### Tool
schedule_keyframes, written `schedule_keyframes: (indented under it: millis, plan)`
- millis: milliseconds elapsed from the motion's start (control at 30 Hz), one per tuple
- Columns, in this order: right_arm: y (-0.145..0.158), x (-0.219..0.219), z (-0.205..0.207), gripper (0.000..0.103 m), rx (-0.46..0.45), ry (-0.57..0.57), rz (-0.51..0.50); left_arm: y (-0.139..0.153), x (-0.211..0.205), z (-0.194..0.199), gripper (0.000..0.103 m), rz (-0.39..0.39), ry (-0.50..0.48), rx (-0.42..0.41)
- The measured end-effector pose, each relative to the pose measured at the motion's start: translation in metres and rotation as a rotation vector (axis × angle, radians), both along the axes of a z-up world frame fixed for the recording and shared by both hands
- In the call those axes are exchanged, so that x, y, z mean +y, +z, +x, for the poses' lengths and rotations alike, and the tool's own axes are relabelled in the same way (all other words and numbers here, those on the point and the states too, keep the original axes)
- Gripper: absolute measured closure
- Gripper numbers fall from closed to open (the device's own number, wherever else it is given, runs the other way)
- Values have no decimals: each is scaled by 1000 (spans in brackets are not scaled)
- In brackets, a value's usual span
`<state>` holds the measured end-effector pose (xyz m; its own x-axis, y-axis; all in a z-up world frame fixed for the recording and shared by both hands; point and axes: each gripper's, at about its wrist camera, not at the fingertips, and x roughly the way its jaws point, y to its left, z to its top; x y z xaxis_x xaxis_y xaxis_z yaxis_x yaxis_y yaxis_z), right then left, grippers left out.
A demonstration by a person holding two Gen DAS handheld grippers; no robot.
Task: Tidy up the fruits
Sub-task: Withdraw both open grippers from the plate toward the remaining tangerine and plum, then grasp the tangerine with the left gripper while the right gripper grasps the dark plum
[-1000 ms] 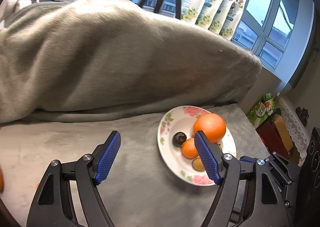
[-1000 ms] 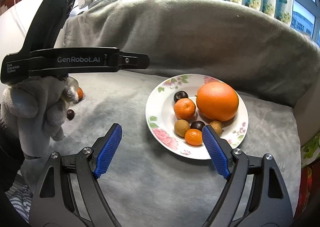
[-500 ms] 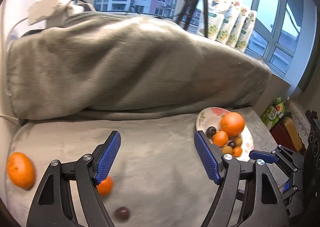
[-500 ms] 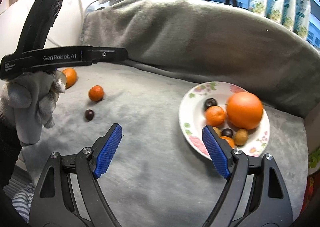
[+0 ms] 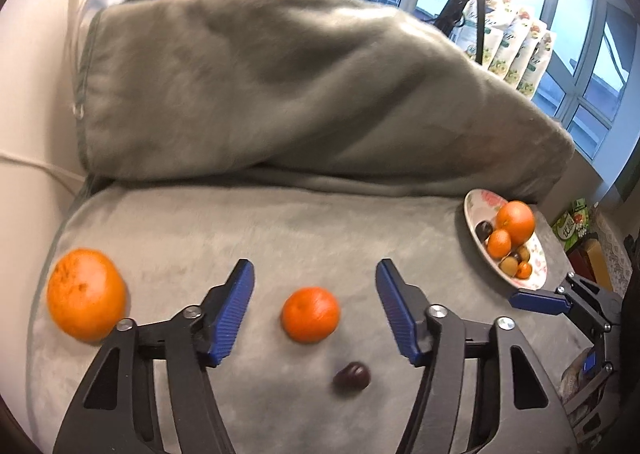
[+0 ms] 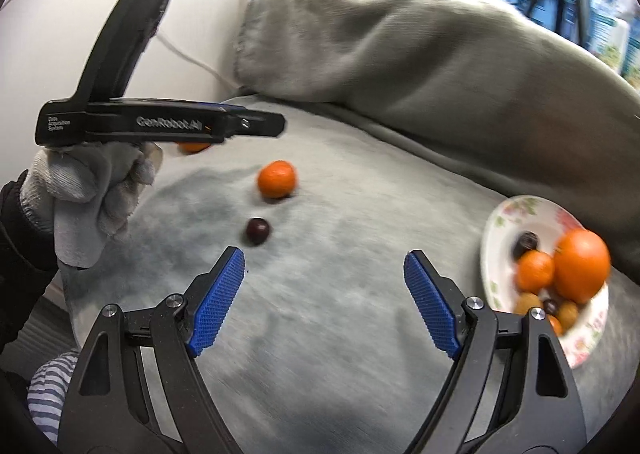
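The left gripper (image 5: pixel 314 308) has just been closing its jaws, but they are still apart and the blue pads touch nothing. A small tangerine (image 5: pixel 310 314) lies on the grey blanket (image 5: pixel 280 230) in the gap between the two pads, with free space on both sides. Just below it, nearer to the camera, lies a dark plum (image 5: pixel 352 375). A bigger orange (image 5: pixel 85 299) lies well apart to the left, near the edge of the cushion.

The right gripper (image 6: pixel 324 290) stands wide open and holds nothing; between its pads there is only blanket. From this view the plum (image 6: pixel 257 231) lies just beyond the left pad, and the tangerine (image 6: pixel 277 178) a little farther. A hand in a grey glove (image 6: pixel 90 190) holds the black body of the left gripper.

The flowered plate (image 6: pixel 498 222) sits at the right side of the blanket. It holds one large orange (image 6: pixel 582 270), a smaller tangerine, dark plums and some small brownish fruits.
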<state>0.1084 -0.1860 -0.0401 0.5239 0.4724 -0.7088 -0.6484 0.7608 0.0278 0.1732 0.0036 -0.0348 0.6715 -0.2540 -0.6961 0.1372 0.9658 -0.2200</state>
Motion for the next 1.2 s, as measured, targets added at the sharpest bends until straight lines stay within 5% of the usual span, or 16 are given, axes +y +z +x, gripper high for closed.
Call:
schedule_keyframes:
  millis: [467,1200]
  plan:
    - [-36,63,18,50,122,125,-31,-38,15,2,56,-93,-8,102]
    - [-59,86,35,65,173,117,-49,-49,3,8,65,-139,-61,135]
